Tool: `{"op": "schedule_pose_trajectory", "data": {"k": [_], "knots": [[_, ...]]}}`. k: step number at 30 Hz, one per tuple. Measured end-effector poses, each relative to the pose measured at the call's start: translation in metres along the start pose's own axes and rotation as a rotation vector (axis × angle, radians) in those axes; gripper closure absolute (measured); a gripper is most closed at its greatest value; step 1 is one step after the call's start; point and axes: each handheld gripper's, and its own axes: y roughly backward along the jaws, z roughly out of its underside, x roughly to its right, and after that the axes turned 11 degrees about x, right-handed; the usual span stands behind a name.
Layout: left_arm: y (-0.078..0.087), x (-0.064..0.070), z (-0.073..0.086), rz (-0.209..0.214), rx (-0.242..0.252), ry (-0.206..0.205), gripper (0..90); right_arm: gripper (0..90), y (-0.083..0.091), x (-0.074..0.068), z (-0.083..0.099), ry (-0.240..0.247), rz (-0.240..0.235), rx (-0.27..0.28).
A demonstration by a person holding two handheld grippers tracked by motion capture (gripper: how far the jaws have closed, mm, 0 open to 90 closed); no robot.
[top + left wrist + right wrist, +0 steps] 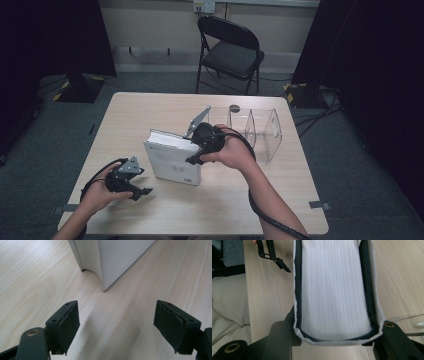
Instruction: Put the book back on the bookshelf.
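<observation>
Right claw [192,159], high view: clamped on the white book [172,159] at the book's right edge, near the middle of the worktop [150,107]. In the right gripper view the two black jaws sit against the front and back covers, one on each side of the page block [334,290], so the claw is pinching the book across its thickness; the page edges face the camera and the white cover wraps round them at the bottom of the picture. The book stands raised on the worktop, tilted, its cover toward the person's side.

Left claw [140,192], high view: near the worktop's front left, well apart from the right claw and just short of the book's lower left corner. In the left gripper view [116,325] its jaws are spread wide with only bare wood between them; the pads [71,320] grip nothing. The corner of the book [110,262] shows ahead of the jaws, resting on the worktop, not touching them.

Beyond the book, at the worktop's far right: a clear plastic divider rack [260,130], standing upright. Behind the worktop: a black folding chair [230,50] on the grey floor.
</observation>
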Motion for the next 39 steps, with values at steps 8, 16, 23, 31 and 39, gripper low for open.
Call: {"op": "schedule_pose_trajectory", "data": {"k": [8,16,23,31,39], "knots": [[-0.012,0.001,0.010,0.009,0.000,0.007,17.0,44.8,0.005,-0.001,-0.008,-0.047,0.009,0.099],[-0.014,0.001,0.014,0.026,0.041,0.015,14.4,42.8,0.000,-0.001,-0.020,-0.088,0.021,0.096],[-0.012,-0.001,0.019,0.036,0.069,0.012,13.7,42.2,-0.016,-0.003,-0.034,-0.056,0.030,0.020],[-0.012,-0.001,0.022,0.040,0.094,0.010,13.4,43.0,-0.033,-0.002,-0.041,-0.046,0.015,-0.054],[-0.013,-0.001,0.021,0.042,0.097,0.012,12.4,43.7,-0.037,-0.002,-0.042,-0.006,0.025,-0.119]]}}
